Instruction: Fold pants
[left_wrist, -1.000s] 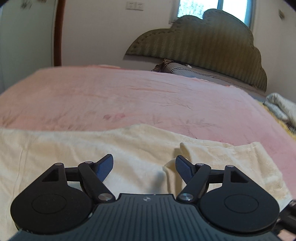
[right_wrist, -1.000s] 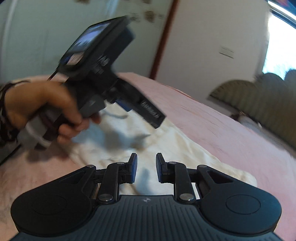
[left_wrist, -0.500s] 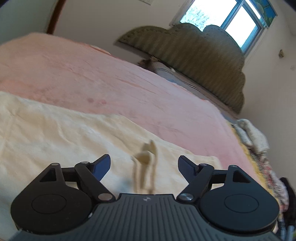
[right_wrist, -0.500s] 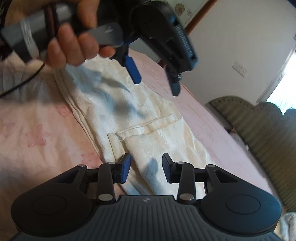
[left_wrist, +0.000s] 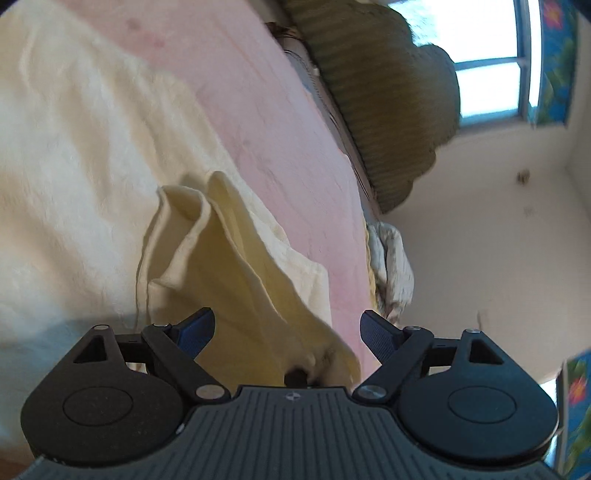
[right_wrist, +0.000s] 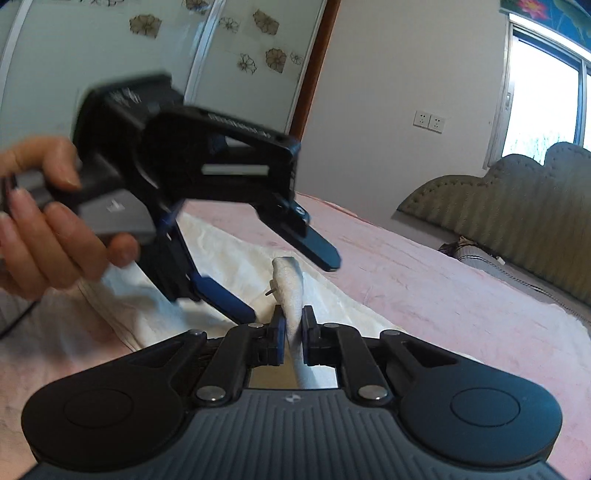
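A pink bedsheet (right_wrist: 424, 280) covers the bed, with the cream pants (left_wrist: 74, 184) spread flat on it. The right gripper (right_wrist: 292, 328) is pinched shut on a raised fold of the pants. The left gripper (left_wrist: 286, 328), jaws opening wide and pressing nothing, straddles that lifted fold just beside the right gripper.

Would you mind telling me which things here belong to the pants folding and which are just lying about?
Part of the job:
- cream pants, spread on the pink bedsheet
- right gripper, fingers shut on a raised fold of the pants
- left gripper, jaws opening around that fold

Just lying about:
- crumpled blanket at the bed edge
- green headboard
- wall sockets
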